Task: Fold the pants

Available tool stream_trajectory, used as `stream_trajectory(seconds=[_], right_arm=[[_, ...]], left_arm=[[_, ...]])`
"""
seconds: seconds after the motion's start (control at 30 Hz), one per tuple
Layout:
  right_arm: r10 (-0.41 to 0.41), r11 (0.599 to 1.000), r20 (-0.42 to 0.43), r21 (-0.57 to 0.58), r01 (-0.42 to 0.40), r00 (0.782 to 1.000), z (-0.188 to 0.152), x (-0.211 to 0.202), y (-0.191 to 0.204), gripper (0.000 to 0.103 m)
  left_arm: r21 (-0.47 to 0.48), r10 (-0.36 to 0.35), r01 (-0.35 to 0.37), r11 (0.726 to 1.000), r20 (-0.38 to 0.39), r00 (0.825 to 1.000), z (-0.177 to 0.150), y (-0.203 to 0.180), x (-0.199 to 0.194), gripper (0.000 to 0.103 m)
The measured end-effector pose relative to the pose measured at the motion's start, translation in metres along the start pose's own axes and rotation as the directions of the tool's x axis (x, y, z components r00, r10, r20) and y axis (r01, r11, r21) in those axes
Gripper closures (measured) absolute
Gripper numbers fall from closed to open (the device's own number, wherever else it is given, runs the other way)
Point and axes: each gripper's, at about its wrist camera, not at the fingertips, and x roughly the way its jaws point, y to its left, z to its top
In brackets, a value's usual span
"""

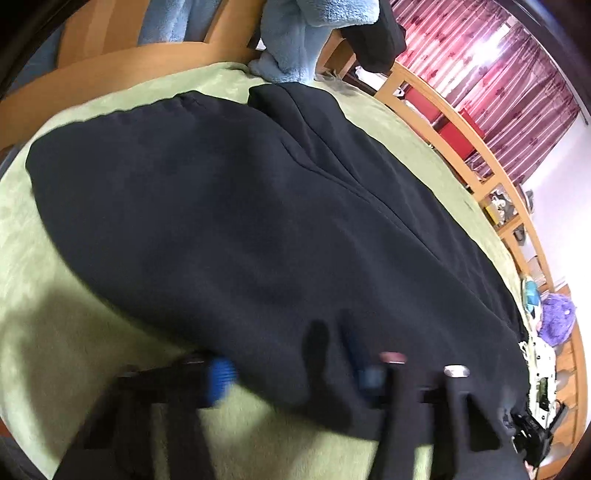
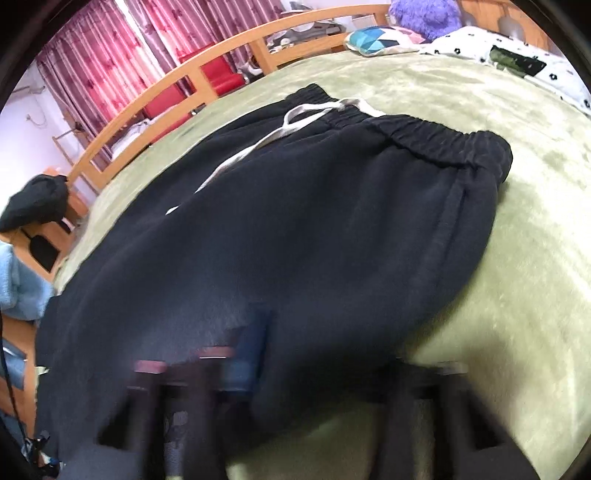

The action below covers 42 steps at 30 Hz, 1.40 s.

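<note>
Black fleece pants [image 1: 258,221] lie flat on a green blanket [image 1: 55,295]. In the right wrist view the pants [image 2: 295,221] show an elastic waistband [image 2: 424,136] at the far end with a white drawstring [image 2: 295,118]. My left gripper [image 1: 295,376] is at the pants' near edge, blurred, with a fold of the fabric bunched between its blue pads [image 1: 221,380]. My right gripper [image 2: 332,369] is also blurred and low on the near edge, closer to the waistband. Dark cloth fills the gap beside its blue pad [image 2: 247,362]. Both look shut on the cloth.
A wooden bed rail [image 2: 147,96] runs along the far side, with red-striped curtains [image 1: 498,74] behind it. A light blue fleece garment [image 1: 295,37] and a black one [image 2: 33,203] hang at the bed's end. A patterned pillow [image 2: 517,59] and a purple plush [image 2: 424,14] lie beyond the waistband.
</note>
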Motion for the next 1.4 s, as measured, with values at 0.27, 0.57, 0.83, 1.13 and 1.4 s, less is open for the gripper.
stream_trajectory(seconds=[0.27, 0.57, 0.83, 1.13, 1.4], right_arm=[[0.014, 1.000, 0.172, 0.022, -0.018, 0.985, -0.009, -0.064, -0.018, 0.093], [0.004, 1.000, 0.171, 0.013, -0.007, 0.985, -0.046, -0.142, -0.063, 0.094], [0.015, 1.000, 0.136, 0.019, -0.017, 0.991, -0.071, -0.181, -0.076, 0.093], [0.072, 0.996, 0.130, 0.049, -0.079, 0.989, -0.037, -0.189, -0.053, 0.093], [0.105, 0.994, 0.171, -0.051, -0.098, 0.980, 0.058, -0.159, 0.011, 0.093]], left_arm=[[0.052, -0.091, 0.089, 0.995, 0.043, 0.995, 0.004, -0.007, -0.047, 0.093], [0.127, -0.119, 0.113, 0.985, 0.040, 0.992, -0.026, -0.004, -0.097, 0.093], [0.138, -0.116, 0.111, 0.984, 0.024, 0.993, -0.038, 0.015, -0.123, 0.093], [0.160, -0.154, 0.140, 0.977, 0.078, 0.985, 0.009, -0.017, -0.133, 0.093], [0.211, -0.116, 0.079, 0.974, 0.172, 0.978, 0.089, -0.087, -0.105, 0.093]])
